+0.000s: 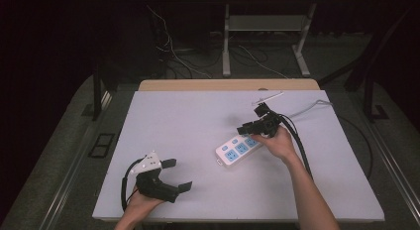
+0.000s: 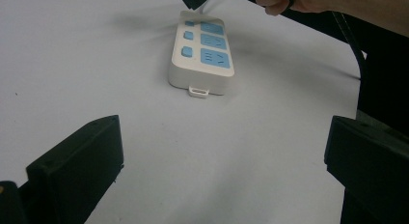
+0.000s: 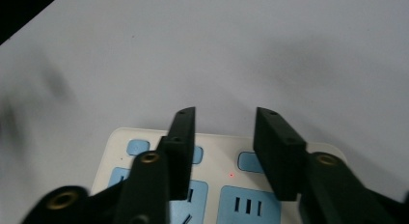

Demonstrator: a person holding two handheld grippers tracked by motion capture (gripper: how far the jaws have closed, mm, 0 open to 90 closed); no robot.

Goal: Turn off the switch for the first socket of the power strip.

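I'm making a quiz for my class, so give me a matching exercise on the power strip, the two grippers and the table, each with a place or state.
1. power strip
2. left gripper
3. right gripper
4. table

A. jaws wide apart over bare surface
B. white with blue sockets
C. poised above the strip's far end
D. pale top bearing everything

Pairs: 1-B, 2-A, 3-C, 4-D

I'm looking down on a white surface [image 1: 198, 126] with a pale wooden edge [image 1: 228, 85] along its far side. Grey carpeted floor [image 1: 64, 141] surrounds it. Beyond stands a white-legged desk frame [image 1: 226, 41], loose cables [image 1: 171, 51] trailing under it. The back of the room is dark.
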